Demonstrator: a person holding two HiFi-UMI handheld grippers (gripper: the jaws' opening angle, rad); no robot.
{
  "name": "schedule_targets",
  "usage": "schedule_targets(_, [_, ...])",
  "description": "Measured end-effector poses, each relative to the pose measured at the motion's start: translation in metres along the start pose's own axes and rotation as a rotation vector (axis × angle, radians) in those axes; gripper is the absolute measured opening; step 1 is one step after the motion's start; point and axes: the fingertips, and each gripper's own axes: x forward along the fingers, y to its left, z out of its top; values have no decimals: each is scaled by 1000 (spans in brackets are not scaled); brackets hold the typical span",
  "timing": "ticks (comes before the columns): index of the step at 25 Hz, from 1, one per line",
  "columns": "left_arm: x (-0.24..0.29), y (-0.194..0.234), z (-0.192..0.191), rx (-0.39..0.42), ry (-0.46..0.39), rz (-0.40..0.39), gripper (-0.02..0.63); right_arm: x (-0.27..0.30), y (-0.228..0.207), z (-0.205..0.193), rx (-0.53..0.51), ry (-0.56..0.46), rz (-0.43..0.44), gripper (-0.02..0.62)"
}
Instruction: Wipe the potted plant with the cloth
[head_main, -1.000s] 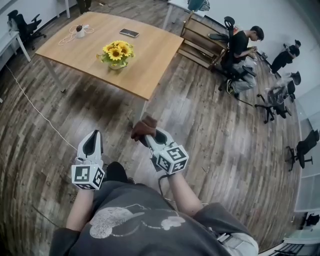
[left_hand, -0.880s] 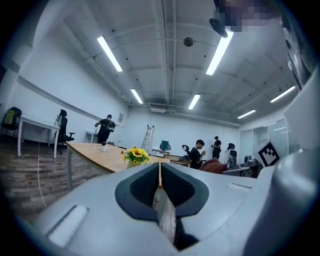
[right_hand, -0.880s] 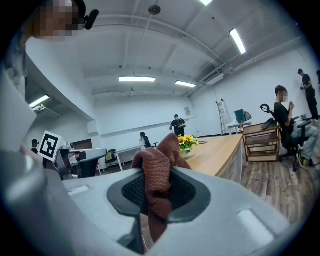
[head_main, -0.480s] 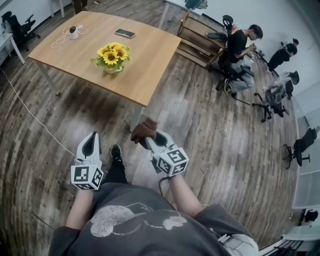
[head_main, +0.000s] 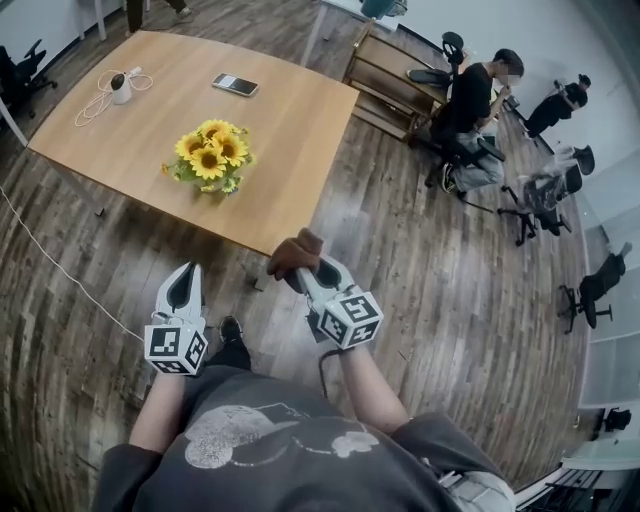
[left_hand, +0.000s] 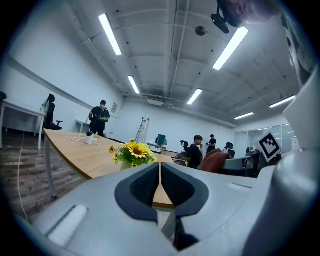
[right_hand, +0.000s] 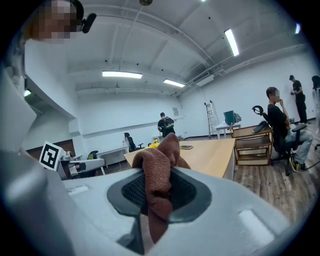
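A potted plant of yellow sunflowers (head_main: 208, 157) stands near the front edge of a wooden table (head_main: 290, 110); the same sunflowers (left_hand: 132, 152) show ahead in the left gripper view. My right gripper (head_main: 303, 262) is shut on a brown cloth (head_main: 294, 254), which bunches up above the pads (right_hand: 159, 172). It hangs over the floor just off the table's near corner. My left gripper (head_main: 186, 280) is shut with nothing in it, its jaws pressed together, and sits lower left of the table edge.
On the table lie a phone (head_main: 235, 84) and a white device with a cable (head_main: 120, 88). A wooden shelf unit (head_main: 390, 75) and a seated person (head_main: 475, 105) are at the back right, with office chairs (head_main: 545, 195) further right. A cable (head_main: 60, 270) runs over the plank floor.
The table and sunflowers have come closer and lower in the head view as both grippers moved forward towards the table. Right gripper keeps the cloth; left stays shut.
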Motion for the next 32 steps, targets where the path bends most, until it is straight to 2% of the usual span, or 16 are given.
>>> schedule_targets(5, [52, 30, 1, 14, 59, -53, 130, 51, -20, 20, 28, 1, -36, 71])
schedule_targets(9, [86, 53, -3, 81, 96, -73, 173, 84, -32, 22, 52, 18, -59, 71])
schedule_targets(14, [124, 67, -19, 183, 152, -104, 341, 114, -43, 22, 69, 42, -82, 71])
schedule_targets(22, [166, 85, -41, 207, 223, -87, 399, 145, -70, 10, 100, 130, -99, 71])
schedule_targets(28, [187, 84, -67, 328, 307, -177, 469, 181, -90, -1, 131, 192, -63, 71])
schedule_targets(32, [201, 99, -66, 299, 316, -106, 526, 206, -94, -10, 125, 232, -2, 71])
